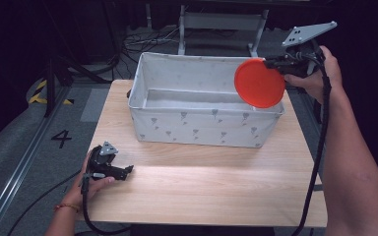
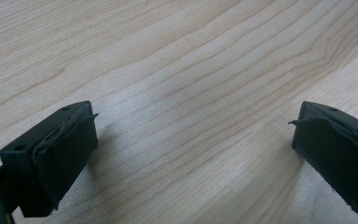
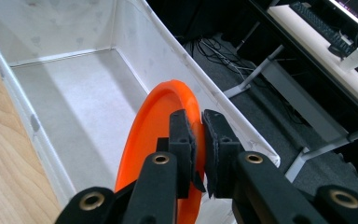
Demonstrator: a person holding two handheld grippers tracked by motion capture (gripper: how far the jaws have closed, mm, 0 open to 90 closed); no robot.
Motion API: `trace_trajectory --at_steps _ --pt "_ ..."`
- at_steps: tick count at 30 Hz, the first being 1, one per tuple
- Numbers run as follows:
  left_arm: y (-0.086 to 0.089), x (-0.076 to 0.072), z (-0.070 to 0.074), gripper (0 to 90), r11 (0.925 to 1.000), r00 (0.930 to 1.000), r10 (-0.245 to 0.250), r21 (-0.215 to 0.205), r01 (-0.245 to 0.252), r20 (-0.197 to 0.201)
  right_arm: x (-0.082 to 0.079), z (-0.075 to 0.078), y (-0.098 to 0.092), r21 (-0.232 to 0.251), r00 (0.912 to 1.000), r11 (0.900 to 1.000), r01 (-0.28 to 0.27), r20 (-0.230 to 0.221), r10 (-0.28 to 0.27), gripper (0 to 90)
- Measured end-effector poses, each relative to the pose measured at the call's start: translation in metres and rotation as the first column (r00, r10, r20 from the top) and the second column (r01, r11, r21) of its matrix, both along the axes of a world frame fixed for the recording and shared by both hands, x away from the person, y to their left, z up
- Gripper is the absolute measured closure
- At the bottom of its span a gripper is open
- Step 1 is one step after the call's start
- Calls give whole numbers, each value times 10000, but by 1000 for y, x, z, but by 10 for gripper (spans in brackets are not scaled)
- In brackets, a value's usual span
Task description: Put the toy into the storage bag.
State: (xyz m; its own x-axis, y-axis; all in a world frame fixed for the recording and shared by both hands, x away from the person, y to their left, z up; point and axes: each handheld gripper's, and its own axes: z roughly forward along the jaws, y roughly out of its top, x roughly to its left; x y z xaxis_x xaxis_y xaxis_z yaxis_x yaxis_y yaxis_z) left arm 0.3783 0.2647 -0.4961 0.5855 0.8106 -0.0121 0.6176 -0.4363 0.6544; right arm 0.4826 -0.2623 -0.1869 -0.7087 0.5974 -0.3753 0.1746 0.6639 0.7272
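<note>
I hold the orange plate (image 1: 259, 82) by its rim, on edge and nearly upright, above the right end of the white fabric bin (image 1: 197, 132). My right gripper (image 1: 269, 62) is clamped on that rim: in the right gripper view the two black jaws pinch the thin edge of the orange plate (image 3: 161, 135) between them, with the pads pressing on either face. Below the plate lies the inside of the white fabric bin (image 3: 65, 116), and the plate's lower edge hangs over the bin's right-hand wall without touching it, as far as I can tell. My right hand (image 1: 320, 73) is raised beyond the bin's far right corner, with the grey three-cornered plate on top of the gripper standing above it.

The bin sits on the wooden table (image 1: 202, 182), toward its far side. In front of the bin and off to its left, my left gripper (image 1: 128, 170) rests low on the wooden table (image 2: 177, 84). Its jaws stand wide apart with bare wood between them.
</note>
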Motion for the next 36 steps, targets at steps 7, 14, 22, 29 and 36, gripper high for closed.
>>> trace_trajectory --at_steps 7,14,22,29,36 --pt "0 0 0 4 10000 10000 -54 -1 54 -34 14 -19 -2 32 9993 9999 133 -337 -132 825" --pt "0 1 0 4 10000 10000 -78 12 78 -6 20 -42 -3 1 9975 10000 -13 -709 13 825" --pt "0 0 0 4 10000 9999 -73 -24 73 -76 23 -70 -2 -394 9909 9982 -463 -1285 409 825" --pt "0 1 0 4 9999 9999 -105 18 105 -16 23 -88 -1 -1026 9777 9875 -1199 -1852 995 824" --pt "0 1 0 4 9999 9999 -103 18 103 -17 23 -101 7 -1514 9597 9721 -1792 -2441 1389 824"
